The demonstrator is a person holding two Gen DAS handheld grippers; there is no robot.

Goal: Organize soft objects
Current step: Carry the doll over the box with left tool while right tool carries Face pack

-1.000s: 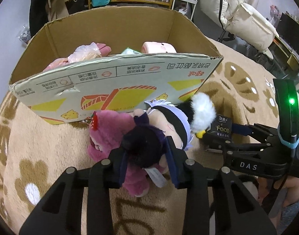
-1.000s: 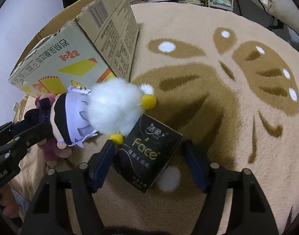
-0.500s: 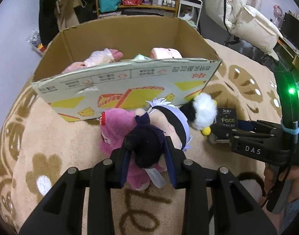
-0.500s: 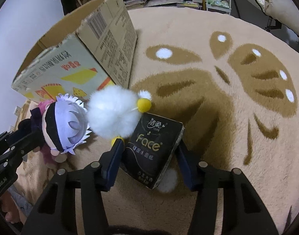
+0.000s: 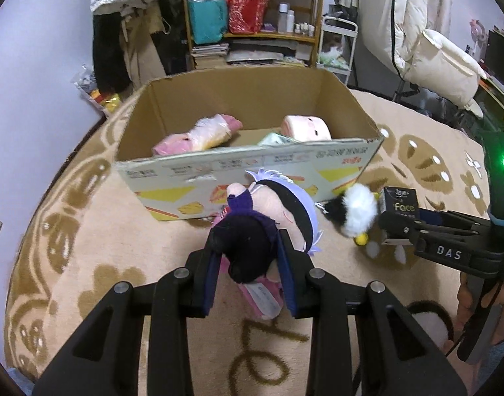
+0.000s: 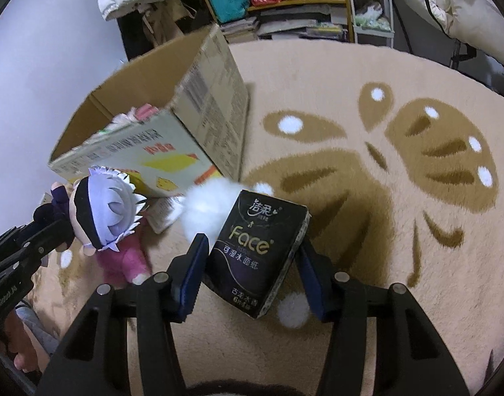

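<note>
The left gripper (image 5: 248, 260) has its jaws pinched on the dark body of a plush doll (image 5: 268, 217) with lilac hair and a black blindfold, held just near of the cardboard box (image 5: 252, 161). The right gripper (image 6: 252, 264) has just been closing its jaws, and they now clamp a black pack of Face tissues (image 6: 256, 250) from both sides; the pack sits tilted between them, right of the doll.

The box stands open on the beige rug (image 6: 367, 231), left of its brown butterfly pattern. Inside it already lie a pink and yellow plush (image 5: 199, 133) at the left and a pale pink plush (image 5: 304, 127) at the right, with something pale green between them.

So the tidying looks partly done: several soft things are in, and two more are in hand but not yet over the rim. Left out on the rug are a pink plush (image 6: 126, 257) under the doll and a white and black fluffy pompom toy (image 5: 351, 214) between doll and tissues. A further dark, furry thing shows at the near right edge of the left view; what it is cannot be told.
</note>
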